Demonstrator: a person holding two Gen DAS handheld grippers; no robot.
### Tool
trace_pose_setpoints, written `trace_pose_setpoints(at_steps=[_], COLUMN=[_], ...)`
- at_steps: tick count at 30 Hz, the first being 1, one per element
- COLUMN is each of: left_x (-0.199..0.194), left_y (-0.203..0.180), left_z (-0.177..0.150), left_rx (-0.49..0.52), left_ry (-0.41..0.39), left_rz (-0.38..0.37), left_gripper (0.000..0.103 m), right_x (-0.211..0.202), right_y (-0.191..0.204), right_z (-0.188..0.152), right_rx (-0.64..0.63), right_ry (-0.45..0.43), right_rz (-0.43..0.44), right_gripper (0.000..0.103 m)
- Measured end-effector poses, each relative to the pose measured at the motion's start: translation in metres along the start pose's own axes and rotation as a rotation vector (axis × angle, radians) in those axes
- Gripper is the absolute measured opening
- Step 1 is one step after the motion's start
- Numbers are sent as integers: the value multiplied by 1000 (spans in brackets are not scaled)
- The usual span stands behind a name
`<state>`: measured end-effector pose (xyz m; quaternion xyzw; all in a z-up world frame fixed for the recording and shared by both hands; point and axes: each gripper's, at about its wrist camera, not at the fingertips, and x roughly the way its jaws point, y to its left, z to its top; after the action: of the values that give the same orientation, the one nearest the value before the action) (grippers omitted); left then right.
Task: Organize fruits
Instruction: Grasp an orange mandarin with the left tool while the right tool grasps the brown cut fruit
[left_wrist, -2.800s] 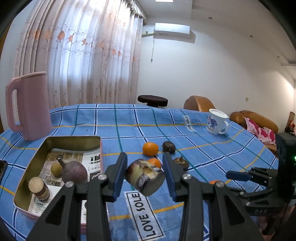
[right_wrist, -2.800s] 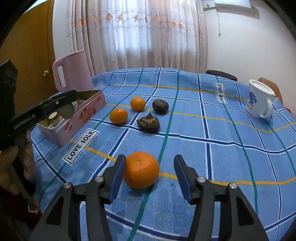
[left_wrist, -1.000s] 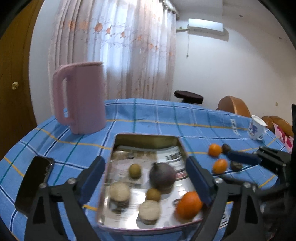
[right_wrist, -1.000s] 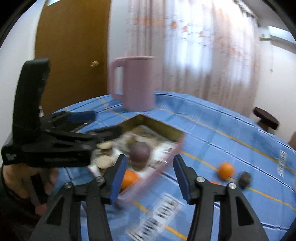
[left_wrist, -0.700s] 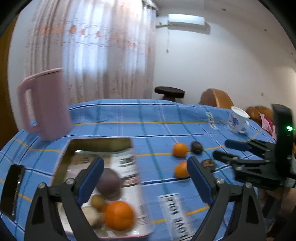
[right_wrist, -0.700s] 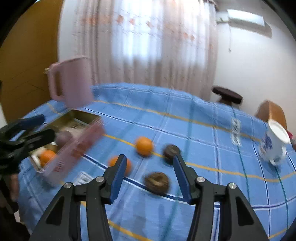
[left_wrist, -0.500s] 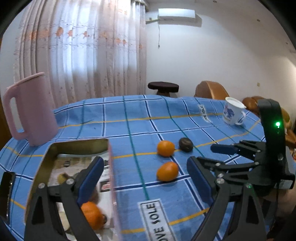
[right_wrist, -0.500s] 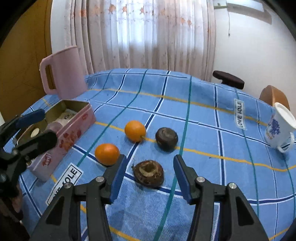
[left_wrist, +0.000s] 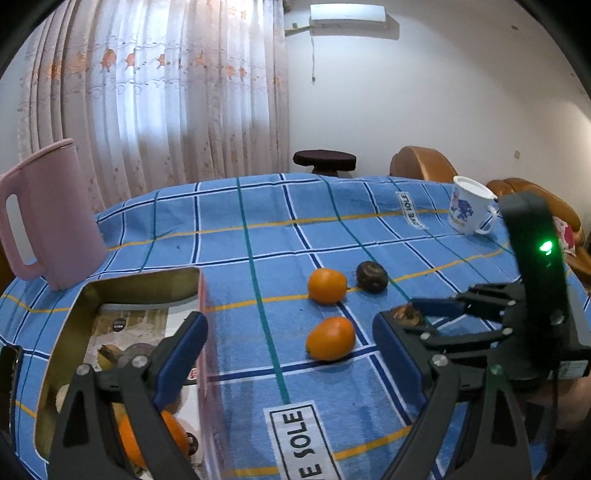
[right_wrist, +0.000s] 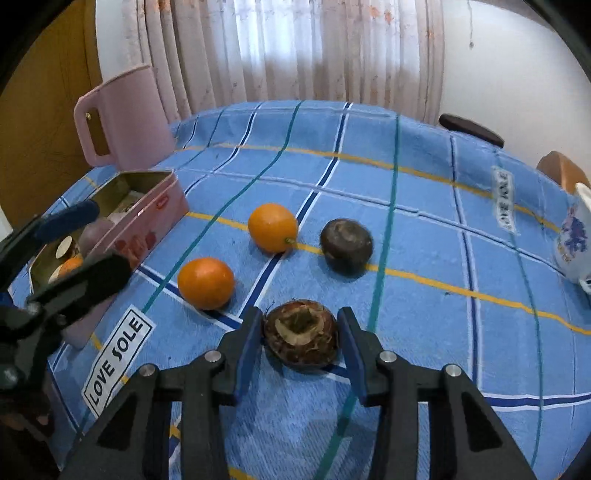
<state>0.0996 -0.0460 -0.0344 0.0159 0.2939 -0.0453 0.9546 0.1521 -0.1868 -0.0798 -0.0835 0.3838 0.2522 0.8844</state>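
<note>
- The right gripper (right_wrist: 301, 341) brackets the brown husked fruit (right_wrist: 301, 338) near the worktop's front edge; its fingers sit narrow on either flank, seemingly just short of gripping. No long axis matters.
- The left gripper (left_wrist: 290, 341) is spread wide and empty beside the tin (left_wrist: 201, 295).
- Half a second ago the right fingers stood wider apart.

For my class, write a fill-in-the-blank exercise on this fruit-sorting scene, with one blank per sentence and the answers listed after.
1. The right gripper has its jaws on either side of a dark ______ fruit.
2. The number of oranges lying loose on the cloth is ______.
3. The tin beside the oranges is ______ on the outside.
4. The jug behind the tin is ______.

Answers: brown; two; pink; pink
</note>
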Motion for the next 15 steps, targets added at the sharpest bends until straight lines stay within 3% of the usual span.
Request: trace_pose_setpoints(at_steps=[7,10,15], left_x=[19,35,54], left_y=[-23,-26,-31], left_z=[5,7,4], left_rx=[78,71,53], left_ry=[67,129,197], left_rz=[-48,-69,-89], left_gripper=[88,70,66], right_x=[-15,-17,-19], right_y=[-28,-31,-25], right_z=[-1,-1,-1], right_rx=[76,91,63], right_ry=[-64,-74,-82], right_rz=[-65,-57,-77], right_gripper=[44,44,44])
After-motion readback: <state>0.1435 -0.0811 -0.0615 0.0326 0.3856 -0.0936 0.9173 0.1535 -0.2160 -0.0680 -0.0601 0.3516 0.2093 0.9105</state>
